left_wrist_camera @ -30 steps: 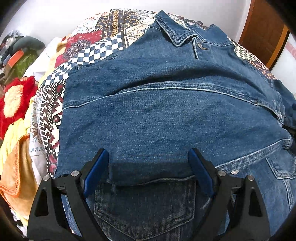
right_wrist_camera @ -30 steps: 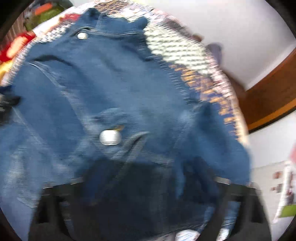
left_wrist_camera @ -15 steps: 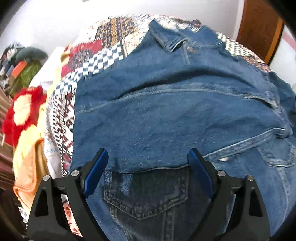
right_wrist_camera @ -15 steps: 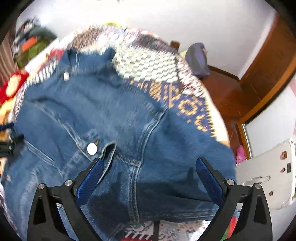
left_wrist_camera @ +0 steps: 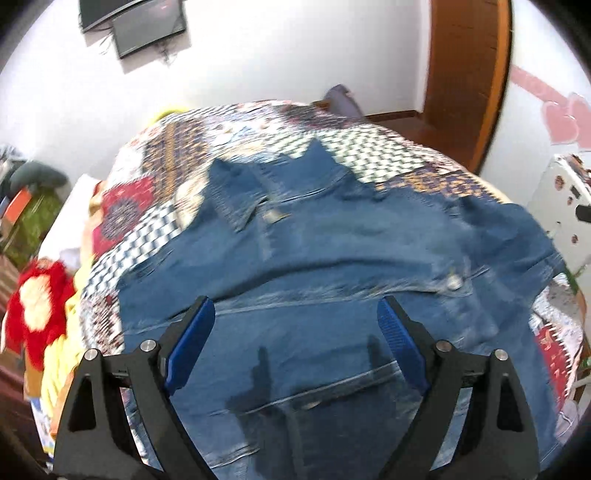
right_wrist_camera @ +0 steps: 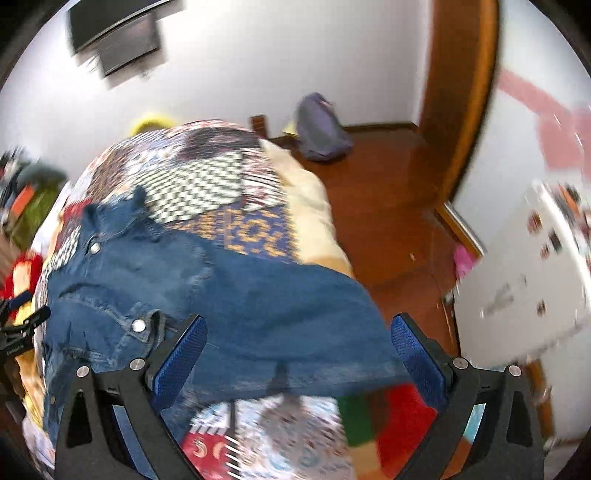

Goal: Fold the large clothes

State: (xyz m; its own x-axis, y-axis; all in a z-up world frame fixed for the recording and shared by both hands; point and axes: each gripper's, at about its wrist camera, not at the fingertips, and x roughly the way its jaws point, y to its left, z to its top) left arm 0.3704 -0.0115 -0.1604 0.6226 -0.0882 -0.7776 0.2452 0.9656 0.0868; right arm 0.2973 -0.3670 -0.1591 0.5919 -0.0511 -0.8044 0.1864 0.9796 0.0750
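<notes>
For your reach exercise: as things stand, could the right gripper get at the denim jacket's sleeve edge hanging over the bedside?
Probably yes. The right gripper is open and empty, and the sleeve edge of the denim jacket lies just below its fingers with nothing between.

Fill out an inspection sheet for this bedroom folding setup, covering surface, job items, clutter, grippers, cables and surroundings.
Surface: bed under a patchwork quilt.
Job's things: denim jacket spread across the quilt, collar at the far end, one side reaching the bed edge.
Clutter: red and cream plush and piled fabrics on the left; purple bag on the floor.
Grippers: left gripper open, above the denim, holding nothing; right gripper open over the jacket's edge, holding nothing.
Cables: short wires hanging under the wall screen.
Surroundings: white wall, wooden door frame, wooden floor, white cabinet.
</notes>
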